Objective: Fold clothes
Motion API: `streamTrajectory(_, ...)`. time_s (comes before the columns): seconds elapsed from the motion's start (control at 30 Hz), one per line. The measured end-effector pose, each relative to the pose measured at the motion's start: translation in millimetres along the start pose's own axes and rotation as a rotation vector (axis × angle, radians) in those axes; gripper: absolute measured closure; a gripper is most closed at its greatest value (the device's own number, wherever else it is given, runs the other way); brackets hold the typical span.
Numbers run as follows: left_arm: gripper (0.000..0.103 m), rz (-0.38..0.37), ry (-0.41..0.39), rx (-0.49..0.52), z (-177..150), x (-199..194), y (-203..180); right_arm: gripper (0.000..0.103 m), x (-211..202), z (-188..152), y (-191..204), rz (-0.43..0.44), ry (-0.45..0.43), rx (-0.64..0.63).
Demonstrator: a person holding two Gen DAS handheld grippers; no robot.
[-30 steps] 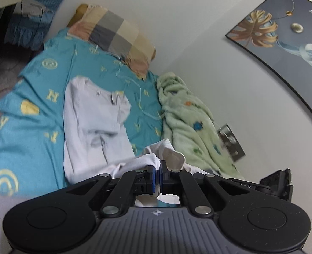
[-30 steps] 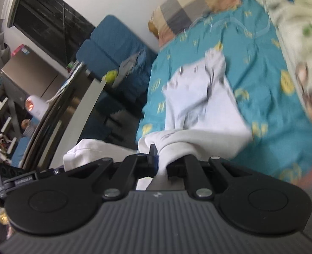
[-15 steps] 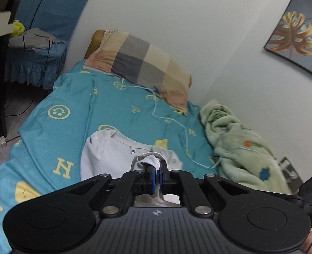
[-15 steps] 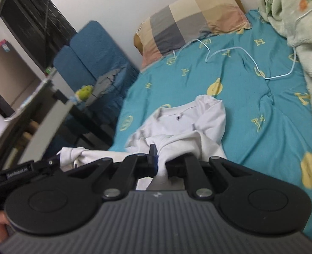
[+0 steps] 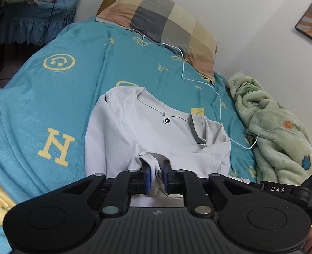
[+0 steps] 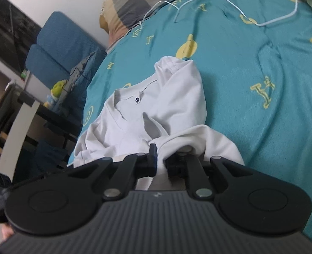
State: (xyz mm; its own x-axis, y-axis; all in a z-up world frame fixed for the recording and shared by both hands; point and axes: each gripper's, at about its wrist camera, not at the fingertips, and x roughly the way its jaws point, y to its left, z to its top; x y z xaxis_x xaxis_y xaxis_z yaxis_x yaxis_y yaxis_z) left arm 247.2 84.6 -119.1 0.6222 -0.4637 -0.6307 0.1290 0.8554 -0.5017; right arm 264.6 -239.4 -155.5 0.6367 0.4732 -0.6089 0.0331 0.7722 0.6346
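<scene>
Left tongs point(image 5: 156, 176) and right tongs point(image 6: 160, 165) each grasp the white shirt point(image 5: 156, 131) hem. Lower evenly toward the collar point(image 5: 166, 114) ahead, then release.

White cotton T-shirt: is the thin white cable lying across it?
No, the thin white cable runs over the teal bedsheet beside the white cotton T-shirt.

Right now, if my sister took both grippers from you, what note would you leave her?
Left gripper: shut on a bunch of the shirt.
Right gripper: shut on another bunch of the shirt.
The shirt lies on the bed, collar toward the pillow, size tag showing. A white cable and a green blanket lie beside it.
Done: the near edge is gathered up over the shirt.
Left: probably lay it down flat, let go, then finish folding.
</scene>
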Motion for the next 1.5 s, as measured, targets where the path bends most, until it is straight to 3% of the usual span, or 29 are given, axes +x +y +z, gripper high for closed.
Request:
streamTrajectory(0.07,0.074,0.01,0.003,-0.01,-3,-12,-2,0.077,-4,0,2,0.016,0.008,0.003)
streamTrajectory(0.13,0.058,0.022,-0.007,-0.007,-7,-27,-6,0.042,-12,-2,8,0.038,0.003,-0.016)
streamTrajectory(0.2,0.041,0.025,-0.04,0.019,-13,-47,-12,0.03,-25,-7,17,0.041,-0.014,-0.057)
streamTrajectory(0.33,0.035,-0.004,-0.066,0.054,-35,-87,-23,0.029,-55,-19,32,0.035,-0.042,-0.106)
streamTrajectory(0.43,0.035,0.003,-0.021,0.08,-57,-102,-36,0.029,-81,-32,32,0.037,-0.065,-0.086)
streamTrajectory(0.57,0.035,0.008,0.014,0.134,-88,-116,-55,0.029,-107,-52,30,-0.03,-0.053,-0.056)
streamTrajectory(0.8,0.039,0.042,0.034,0.179,-115,-121,-71,0.029,-127,-80,24,-0.128,-0.02,-0.084)
streamTrajectory(1.07,0.042,0.089,0.105,0.197,-121,-101,-65,0.03,-105,-86,32,-0.184,-0.017,-0.204)
streamTrajectory(1.23,0.058,0.086,0.134,0.215,-125,-91,-64,0.03,-91,-90,31,-0.211,0.009,-0.234)
streamTrajectory(1.33,0.078,0.076,0.132,0.228,-125,-89,-67,0.03,-87,-91,30,-0.224,0.015,-0.245)
streamTrajectory(1.37,0.091,0.076,0.128,0.229,-125,-90,-67,0.03,-85,-92,29,-0.228,0.017,-0.248)
streamTrajectory(1.5,0.098,0.065,0.087,0.199,-118,-102,-63,0.03,-78,-95,27,-0.245,0.029,-0.257)
